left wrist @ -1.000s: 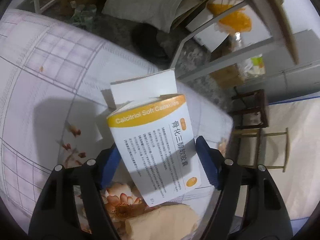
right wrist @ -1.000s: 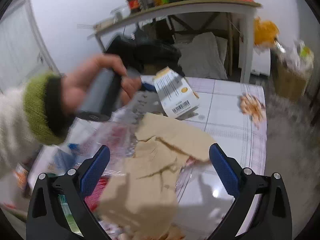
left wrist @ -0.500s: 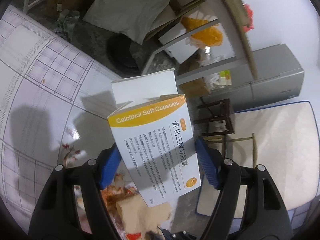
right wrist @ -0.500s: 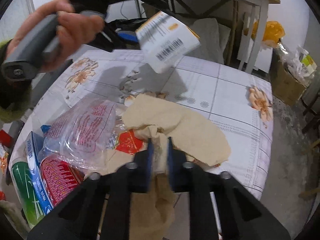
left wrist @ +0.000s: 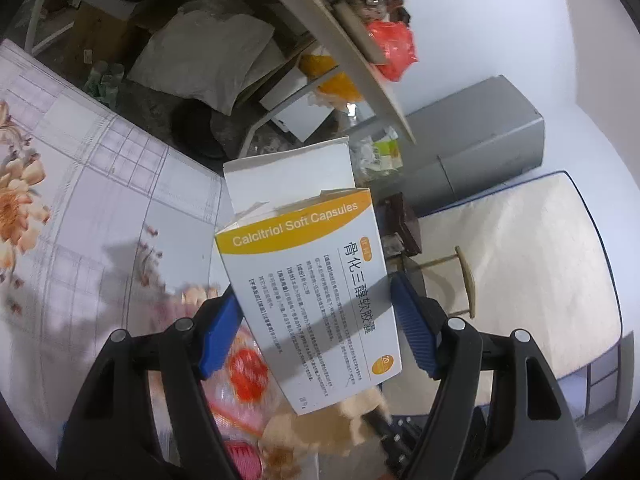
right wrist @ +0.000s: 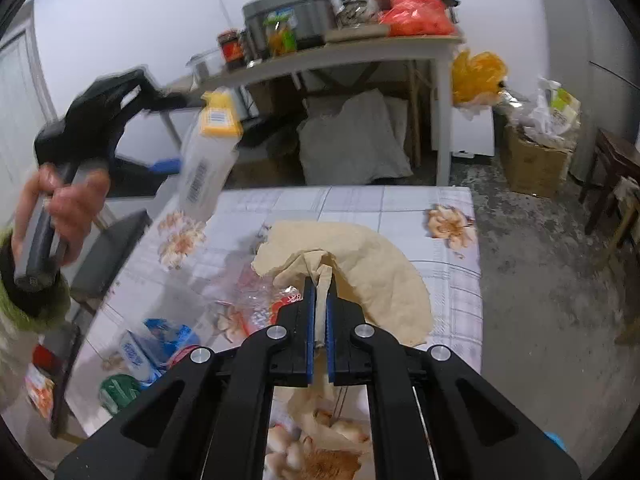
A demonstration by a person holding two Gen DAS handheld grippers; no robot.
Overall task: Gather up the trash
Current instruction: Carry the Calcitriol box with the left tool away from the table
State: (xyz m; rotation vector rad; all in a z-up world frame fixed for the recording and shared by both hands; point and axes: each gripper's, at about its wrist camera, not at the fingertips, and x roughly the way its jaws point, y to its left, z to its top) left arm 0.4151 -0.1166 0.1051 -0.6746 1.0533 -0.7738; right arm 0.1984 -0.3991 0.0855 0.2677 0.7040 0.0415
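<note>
A white and yellow medicine box (left wrist: 308, 292) with its top flap open sits between the blue pads of my left gripper (left wrist: 316, 320), which is shut on it and holds it above the table. In the right wrist view the same box (right wrist: 208, 160) appears blurred at the upper left, carried by a hand (right wrist: 64, 208) on the other tool. My right gripper (right wrist: 319, 304) is shut on a fold of a tan paper sheet (right wrist: 360, 264), which hangs lifted over the table. A clear wrapper with red print (right wrist: 256, 300) lies under the paper.
The table (right wrist: 400, 208) has a white checked cloth with flower prints. Blue and green cartons (right wrist: 140, 356) lie at its near left. Behind stands a grey side table (right wrist: 340, 56) with jars and a pot. A cardboard box (right wrist: 532, 164) and a dark stool (right wrist: 616, 176) stand on the floor at right.
My right gripper went from wide open to shut on the tan paper and lifted it. My left gripper rose with the medicine box, away from the tabletop.
</note>
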